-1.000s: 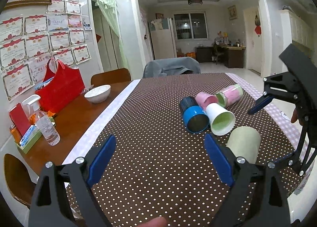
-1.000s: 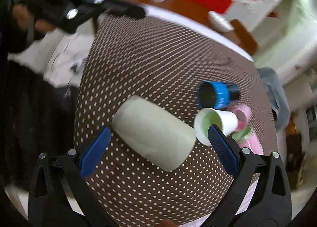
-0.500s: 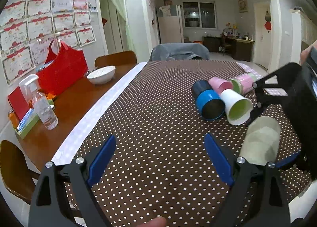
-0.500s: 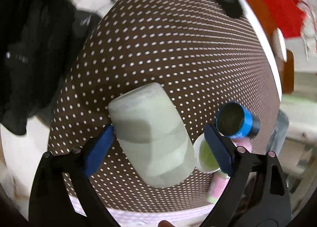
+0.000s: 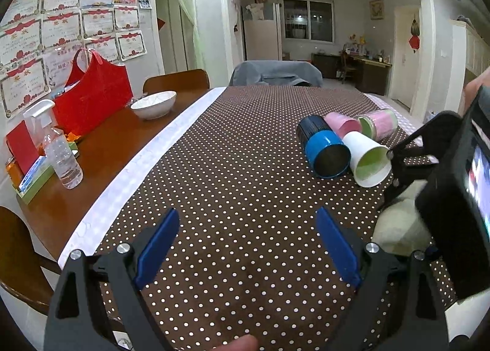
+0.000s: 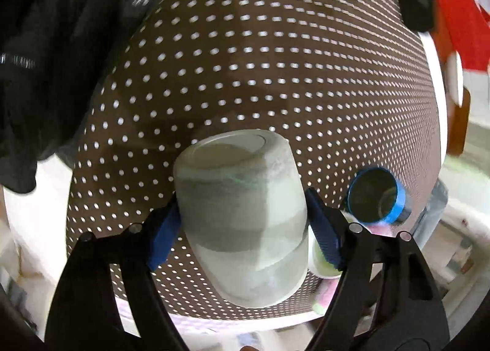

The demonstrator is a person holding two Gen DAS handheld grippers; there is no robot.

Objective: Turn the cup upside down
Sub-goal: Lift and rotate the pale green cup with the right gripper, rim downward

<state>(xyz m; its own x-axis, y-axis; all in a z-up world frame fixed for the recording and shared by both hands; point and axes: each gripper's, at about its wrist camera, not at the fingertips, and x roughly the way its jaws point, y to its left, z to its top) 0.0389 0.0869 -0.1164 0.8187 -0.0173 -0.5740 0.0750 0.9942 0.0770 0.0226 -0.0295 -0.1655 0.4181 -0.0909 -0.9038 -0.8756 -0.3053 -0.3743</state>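
- Cup [image 6: 242, 222], pale green, sits between the pads of the right gripper [image 6: 243, 224] — one blue pad against each side wall, so the tool pinches it across its width.
- Long axis runs away from the right tool and tilts toward the polka-dot tablecloth [image 6: 275, 60]; flat closed base at the far end, wider rim end nearest the camera. Whether it touches the cloth cannot be told.
- Right gripper points steeply down at the table, fingers level on either side of the cup.
- Left view: only a blurred part of the cup [image 5: 398, 222] shows, behind the right tool's black frame, just beyond the left gripper's right finger.
- Left gripper [image 5: 248, 240] is spread wide, nothing between its pads — held low and roughly level over the cloth, pointing along the table.
- Ahead-right of the left tool lies a cluster on its side: blue cup [image 5: 324, 149], white cup [image 5: 367, 161], two pink ones behind.
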